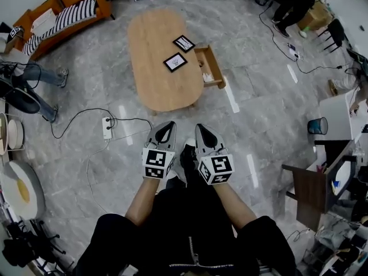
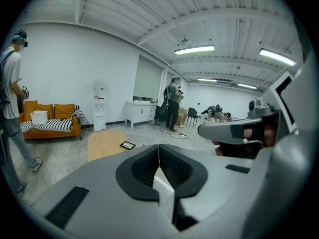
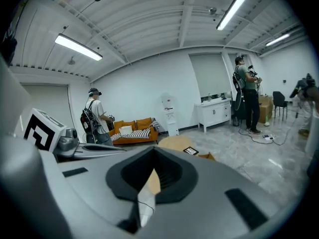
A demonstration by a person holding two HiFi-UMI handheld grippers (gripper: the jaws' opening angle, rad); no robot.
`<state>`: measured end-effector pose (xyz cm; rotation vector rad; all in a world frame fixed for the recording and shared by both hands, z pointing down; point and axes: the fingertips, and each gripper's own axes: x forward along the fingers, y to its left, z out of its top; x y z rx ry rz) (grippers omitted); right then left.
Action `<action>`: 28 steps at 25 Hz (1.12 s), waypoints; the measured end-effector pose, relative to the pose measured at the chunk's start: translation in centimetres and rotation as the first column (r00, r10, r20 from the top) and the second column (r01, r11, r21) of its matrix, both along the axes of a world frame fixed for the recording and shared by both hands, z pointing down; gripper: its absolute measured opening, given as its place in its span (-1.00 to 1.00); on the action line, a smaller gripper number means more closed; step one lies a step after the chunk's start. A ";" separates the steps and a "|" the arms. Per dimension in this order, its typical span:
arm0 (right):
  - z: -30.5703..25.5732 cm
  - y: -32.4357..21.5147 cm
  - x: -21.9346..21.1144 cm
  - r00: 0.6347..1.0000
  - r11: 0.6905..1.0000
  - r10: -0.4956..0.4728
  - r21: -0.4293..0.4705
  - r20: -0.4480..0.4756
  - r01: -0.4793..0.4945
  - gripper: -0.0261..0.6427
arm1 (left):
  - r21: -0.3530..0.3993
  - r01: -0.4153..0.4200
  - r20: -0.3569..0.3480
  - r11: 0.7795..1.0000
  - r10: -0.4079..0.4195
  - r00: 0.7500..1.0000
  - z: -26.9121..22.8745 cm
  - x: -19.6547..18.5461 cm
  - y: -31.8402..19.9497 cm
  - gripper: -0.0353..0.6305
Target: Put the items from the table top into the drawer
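Observation:
A light wooden oval table (image 1: 155,68) stands on the grey floor ahead of me. Two black-framed pictures lie on it, one (image 1: 175,61) near the middle and one (image 1: 184,42) behind it. On the table's right side a wooden drawer (image 1: 210,66) is pulled out. My left gripper (image 1: 166,126) and right gripper (image 1: 202,129) hang side by side over the floor, well short of the table, both shut and empty. The left gripper view shows the table (image 2: 102,142) and a frame (image 2: 127,145) far off. In the right gripper view I see the table (image 3: 172,143), a frame (image 3: 190,151) and the drawer (image 3: 205,157).
A power strip (image 1: 107,127) with cables lies on the floor left of my path. An orange sofa (image 1: 63,10) stands at the back left, a dark side table (image 1: 310,191) at the right. People stand by the sofa (image 3: 97,121) and by a white cabinet (image 3: 246,96).

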<state>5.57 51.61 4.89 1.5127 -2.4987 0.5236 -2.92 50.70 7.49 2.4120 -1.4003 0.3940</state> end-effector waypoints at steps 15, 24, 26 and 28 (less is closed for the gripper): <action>2.1 -14.8 2.5 0.993 0.991 -0.116 -0.065 -0.027 0.114 -0.90 | -0.043 0.070 0.041 0.997 -0.068 0.997 1.2 1.3 -13.6 -0.85; 4.6 -23.4 -1.3 0.989 0.985 -0.136 -0.118 -0.058 0.129 -0.90 | -0.096 0.072 -0.004 0.993 -0.073 0.997 4.4 -1.9 -21.9 -0.85; 5.0 -25.9 -2.4 0.989 0.983 -0.134 -0.132 -0.064 0.125 -0.90 | -0.103 0.059 -0.010 0.993 -0.061 0.998 4.9 -2.6 -24.4 -0.85; 5.6 -28.3 -3.4 0.988 0.981 -0.135 -0.152 -0.075 0.122 -0.90 | -0.106 0.043 -0.011 0.993 -0.044 0.999 5.1 -3.3 -27.0 -0.85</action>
